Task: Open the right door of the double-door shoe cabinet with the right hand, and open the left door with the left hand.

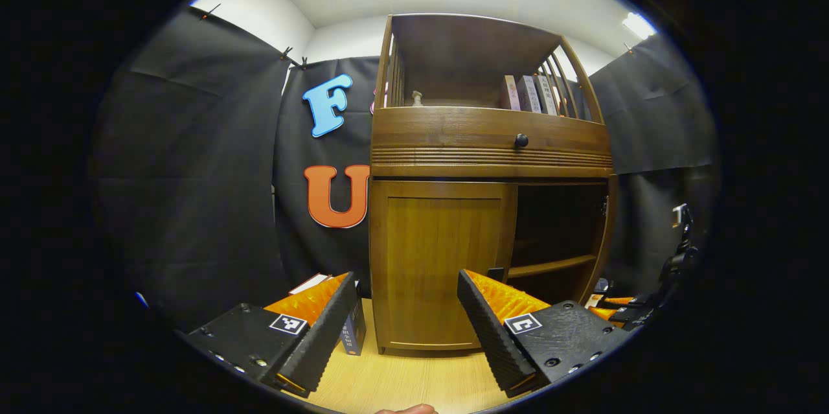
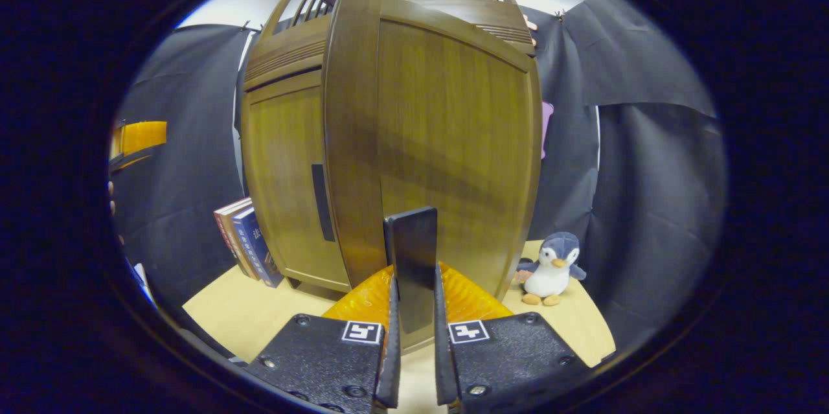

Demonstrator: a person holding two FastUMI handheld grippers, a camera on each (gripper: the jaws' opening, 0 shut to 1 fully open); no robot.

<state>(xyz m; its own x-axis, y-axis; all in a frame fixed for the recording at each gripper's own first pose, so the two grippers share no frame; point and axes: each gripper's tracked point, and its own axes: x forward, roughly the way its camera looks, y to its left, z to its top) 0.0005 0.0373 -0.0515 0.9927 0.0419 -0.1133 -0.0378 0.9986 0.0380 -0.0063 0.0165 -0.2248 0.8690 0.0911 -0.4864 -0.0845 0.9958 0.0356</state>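
Left gripper view: the brown wooden double-door shoe cabinet (image 1: pixel 486 207) stands at frame centre on the light wooden desk (image 1: pixel 414 381). Its left door (image 1: pixel 440 265) is flush shut. The right half is an open dark compartment with a wooden inner shelf (image 1: pixel 550 266) across it. Above the doors runs a drawer front with a round dark knob (image 1: pixel 521 140); a row of upright books (image 1: pixel 531 94) sits in the open top shelf, upper right of the cabinet. The left claw (image 1: pixel 408 317) is at the bottom of the frame, fingers wide apart, nothing between them, short of the left door. A small dark box (image 1: pixel 353 333) stands on the desk at the cabinet's lower left corner.

Right gripper view: the right door (image 2: pixel 447 142) is swung outward, its face taking the frame centre. The right claw (image 2: pixel 414 300), bottom centre, is closed narrowly on the door's flat black handle (image 2: pixel 411 258), one finger on each side. The left door (image 2: pixel 291 181) lies flat, left of centre, with its own dark handle strip (image 2: pixel 322 201). Leaning books (image 2: pixel 246 239) rest against the cabinet's side at lower left. A grey-and-white plush penguin (image 2: pixel 550 268) sits on the desk at lower right.
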